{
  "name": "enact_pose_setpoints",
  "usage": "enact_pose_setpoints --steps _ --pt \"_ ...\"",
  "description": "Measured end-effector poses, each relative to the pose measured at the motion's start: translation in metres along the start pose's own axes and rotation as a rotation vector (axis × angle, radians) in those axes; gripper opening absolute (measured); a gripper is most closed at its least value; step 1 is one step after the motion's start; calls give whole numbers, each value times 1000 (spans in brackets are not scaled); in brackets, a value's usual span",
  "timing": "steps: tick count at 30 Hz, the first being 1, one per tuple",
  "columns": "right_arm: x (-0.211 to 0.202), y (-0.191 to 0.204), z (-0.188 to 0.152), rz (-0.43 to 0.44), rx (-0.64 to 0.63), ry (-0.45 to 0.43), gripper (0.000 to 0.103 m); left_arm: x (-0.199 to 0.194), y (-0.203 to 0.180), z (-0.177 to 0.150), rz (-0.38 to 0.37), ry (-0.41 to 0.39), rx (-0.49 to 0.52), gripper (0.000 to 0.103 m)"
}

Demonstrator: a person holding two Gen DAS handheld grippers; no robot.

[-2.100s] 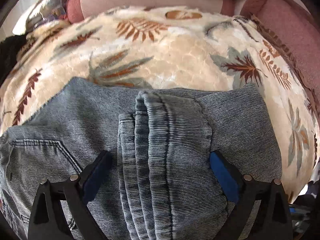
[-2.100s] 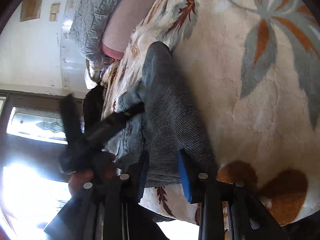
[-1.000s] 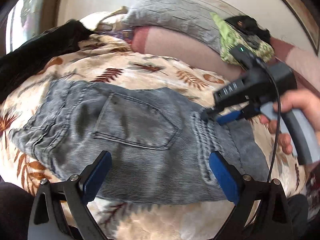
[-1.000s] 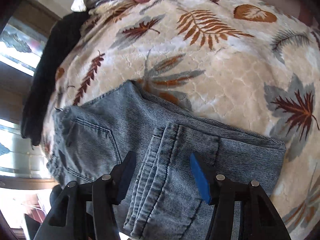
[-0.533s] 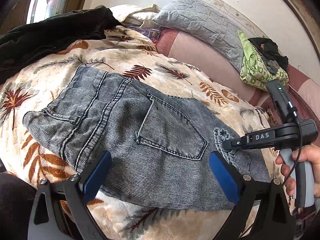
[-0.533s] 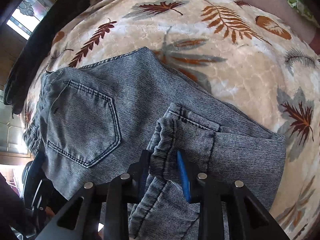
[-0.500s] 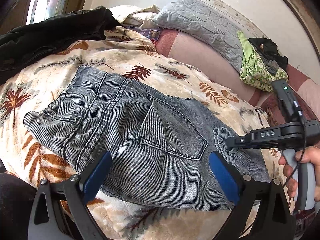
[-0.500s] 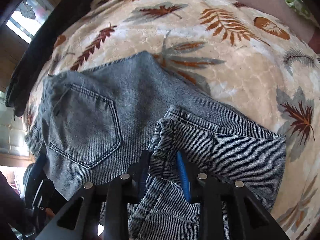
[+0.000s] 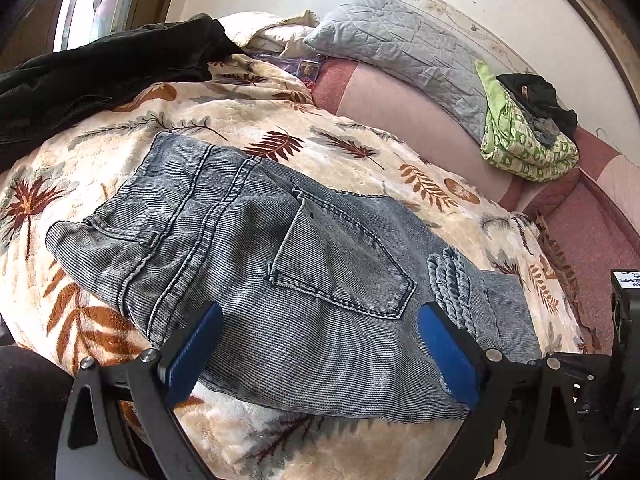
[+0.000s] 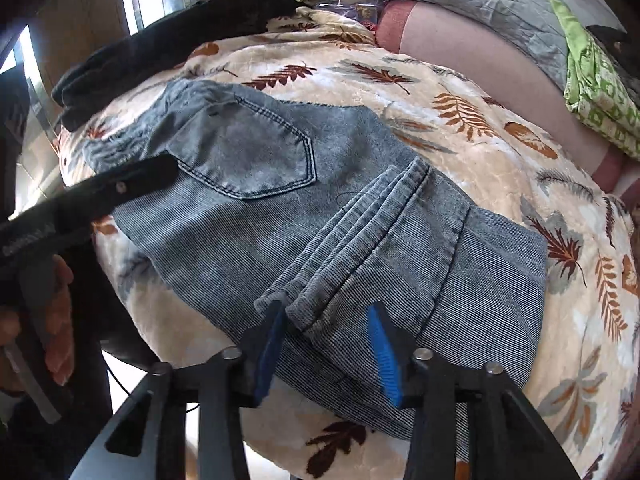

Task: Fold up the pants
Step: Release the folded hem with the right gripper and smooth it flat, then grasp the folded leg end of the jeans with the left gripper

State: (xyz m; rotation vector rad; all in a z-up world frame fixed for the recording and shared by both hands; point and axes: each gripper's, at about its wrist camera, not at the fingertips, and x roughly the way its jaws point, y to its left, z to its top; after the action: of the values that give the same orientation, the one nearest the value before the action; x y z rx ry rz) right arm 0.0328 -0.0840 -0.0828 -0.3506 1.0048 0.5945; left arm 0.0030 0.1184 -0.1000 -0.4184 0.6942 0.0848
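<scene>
The left gripper (image 9: 318,344) points down at a slant, its blue pads spread wide with nothing pressed between them. The right gripper (image 10: 328,346) tilts steeply down; its jaws have just been closing, a gap remaining. A hand (image 10: 52,316) grips the left tool's handle.

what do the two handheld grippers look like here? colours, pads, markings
Both match: the left gripper and right gripper each have black angular fingers with cut-out frames, silver pivot bolts and flat blue pads. In the right wrist view the left unit's black body carries faint lettering too blurred to read above a grey handle. A white label shows at the left view's edge.
</scene>
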Motion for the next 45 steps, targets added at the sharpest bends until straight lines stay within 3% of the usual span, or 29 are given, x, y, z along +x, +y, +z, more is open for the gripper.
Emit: enact_pose_setpoints --steps 4,9,12,14,16,18,19,25,28,31,33,34,36,39,42,44,45 --pt "-9 -11 -1 79 72 -33 15 2 1 -1 7 6 3 98" --pt "-39 -22 -2 174 161 -127 15 2 0 -1 14 -5 6 98" --pt "-22 -14 -5 207 172 -111 15 2 -1 0 20 -12 5 98" --pt "9 -13 -13 239 199 -42 19 3 -3 -1 26 -11 18 98" --pt "8 -17 -19 270 230 -105 24 4 -6 -3 31 -10 36 98" --pt "-1 -29 -21 356 304 -134 43 5 -12 -2 31 -6 49 98" --pt "-6 -35 -22 376 335 -152 57 7 -16 -1 22 5 52 98" --pt "-26 -97 -57 559 638 -275 65 -3 -74 10 -97 -6 155 98" --pt "-3 -116 -79 663 803 -236 65 1 -111 15 -138 -2 216 98" --pt "-1 -125 -93 751 894 -272 65 31 -131 8 -106 104 278 98" --pt "-12 -137 -97 757 933 -315 65 66 -127 -8 -15 255 286 98" --pt "-19 -145 -97 753 943 -337 65 80 -122 -19 10 319 299 98" --pt "-30 -166 -91 750 950 -362 65 73 -129 -31 35 234 408 98" --pt "-32 -202 -68 749 962 -368 65 71 -128 -35 39 233 406 98" --pt "-9 -230 -37 810 994 -321 66 70 -127 -36 39 225 416 98" --pt "18 -241 -15 859 980 -231 66 69 -126 -36 37 219 414 98" --pt "32 -245 -8 842 980 -182 66 69 -126 -36 36 216 415 98"
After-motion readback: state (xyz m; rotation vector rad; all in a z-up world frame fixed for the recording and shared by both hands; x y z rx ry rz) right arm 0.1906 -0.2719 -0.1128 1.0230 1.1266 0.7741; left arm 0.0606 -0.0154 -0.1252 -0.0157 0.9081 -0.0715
